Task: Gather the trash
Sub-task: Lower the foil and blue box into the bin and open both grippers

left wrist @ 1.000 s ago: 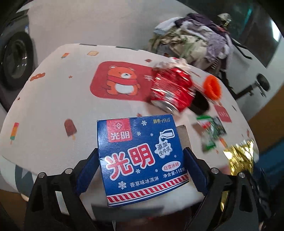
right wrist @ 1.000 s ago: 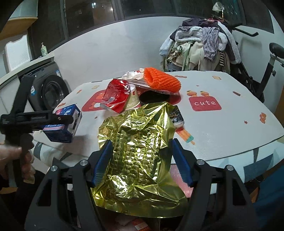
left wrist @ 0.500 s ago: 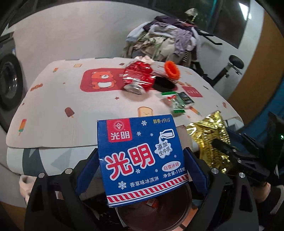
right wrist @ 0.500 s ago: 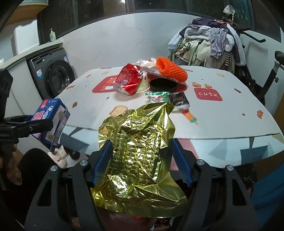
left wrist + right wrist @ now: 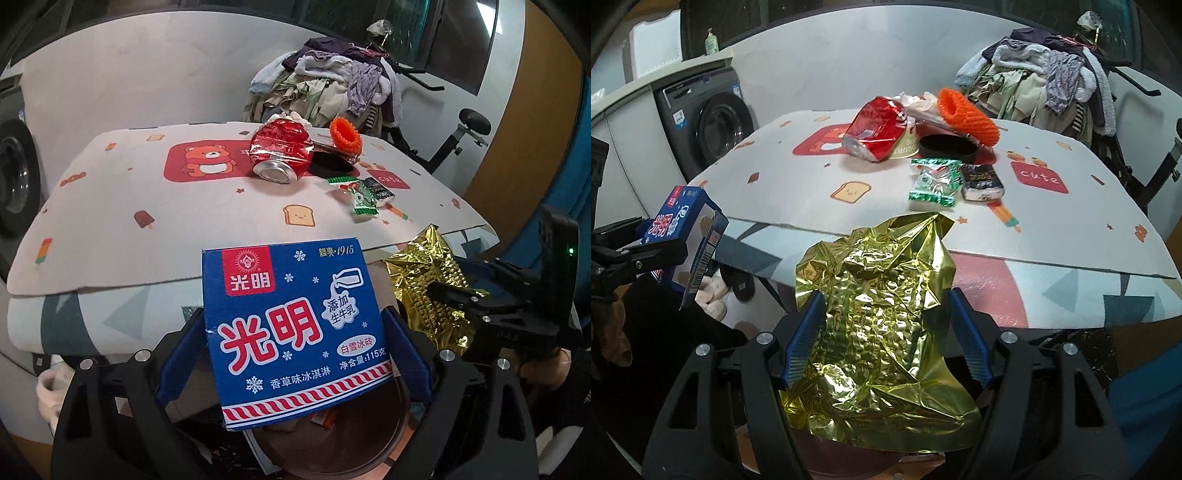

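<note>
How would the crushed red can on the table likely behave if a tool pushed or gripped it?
The crushed red can lies on its side, dented, so it would probably slide or wobble rather than roll cleanly. Its crumpled walls suggest thin metal that likely gives further under a squeeze. It looks empty, so probably light.

Can left of lid, on table

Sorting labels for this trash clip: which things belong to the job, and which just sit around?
Job: blue ice-cream box in left gripper; gold foil bag in right gripper; crushed red can; green wrapper; bin.
Bystanders: clothes pile; washing machine; slippers.
</note>
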The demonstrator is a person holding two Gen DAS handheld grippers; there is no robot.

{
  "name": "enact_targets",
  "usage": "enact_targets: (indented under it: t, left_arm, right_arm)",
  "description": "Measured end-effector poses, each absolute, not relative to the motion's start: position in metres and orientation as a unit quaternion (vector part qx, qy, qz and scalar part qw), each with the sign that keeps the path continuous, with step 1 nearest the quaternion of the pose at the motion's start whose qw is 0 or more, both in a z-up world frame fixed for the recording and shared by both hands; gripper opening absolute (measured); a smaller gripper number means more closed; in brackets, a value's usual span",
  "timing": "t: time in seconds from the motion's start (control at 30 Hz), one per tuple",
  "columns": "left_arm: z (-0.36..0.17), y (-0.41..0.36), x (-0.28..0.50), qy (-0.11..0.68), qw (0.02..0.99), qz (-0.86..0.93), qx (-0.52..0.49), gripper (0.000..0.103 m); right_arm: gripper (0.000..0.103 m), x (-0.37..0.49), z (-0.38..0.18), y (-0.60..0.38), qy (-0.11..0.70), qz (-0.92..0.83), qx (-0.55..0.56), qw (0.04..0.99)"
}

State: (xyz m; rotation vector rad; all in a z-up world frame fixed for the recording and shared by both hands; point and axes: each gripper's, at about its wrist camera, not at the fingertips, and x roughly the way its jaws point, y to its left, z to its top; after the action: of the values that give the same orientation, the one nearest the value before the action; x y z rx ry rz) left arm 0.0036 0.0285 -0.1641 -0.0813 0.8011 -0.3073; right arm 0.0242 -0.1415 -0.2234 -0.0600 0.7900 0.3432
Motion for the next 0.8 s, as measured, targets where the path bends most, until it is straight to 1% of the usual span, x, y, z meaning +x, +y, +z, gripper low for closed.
enact_targets:
  t: [0.23, 0.5, 0.6, 0.67, 0.7, 0.8]
  left_arm:
    - [-0.170, 0.034, -0.001, 0.378, 0.913, -0.145, -0.053, 0.090]
    - [-0.175, 0.037, 0.001, 0.385, 0.909, -0.145, -0.062, 0.090]
    - [-0.175, 0.036, 0.001, 0.385, 0.909, -0.146, -0.062, 0.090]
    - [-0.176, 0.036, 0.002, 0.386, 0.908, -0.148, -0.061, 0.090]
    - [-0.176, 0.035, 0.002, 0.387, 0.908, -0.150, -0.060, 0.090]
    - [-0.177, 0.031, 0.002, 0.389, 0.907, -0.154, -0.053, 0.090]
  right_arm:
    - [0.069, 0.025, -0.231, -0.135, 0.395, 0.179, -0.042, 0.900]
    - [0.070, 0.025, -0.237, -0.121, 0.405, 0.198, -0.069, 0.890]
    - [0.075, 0.026, -0.241, -0.115, 0.413, 0.207, -0.080, 0.884]
    - [0.085, 0.026, -0.242, -0.112, 0.416, 0.210, -0.085, 0.881]
    - [0.092, 0.025, -0.242, -0.112, 0.413, 0.208, -0.086, 0.882]
    - [0.095, 0.024, -0.237, -0.117, 0.401, 0.197, -0.076, 0.891]
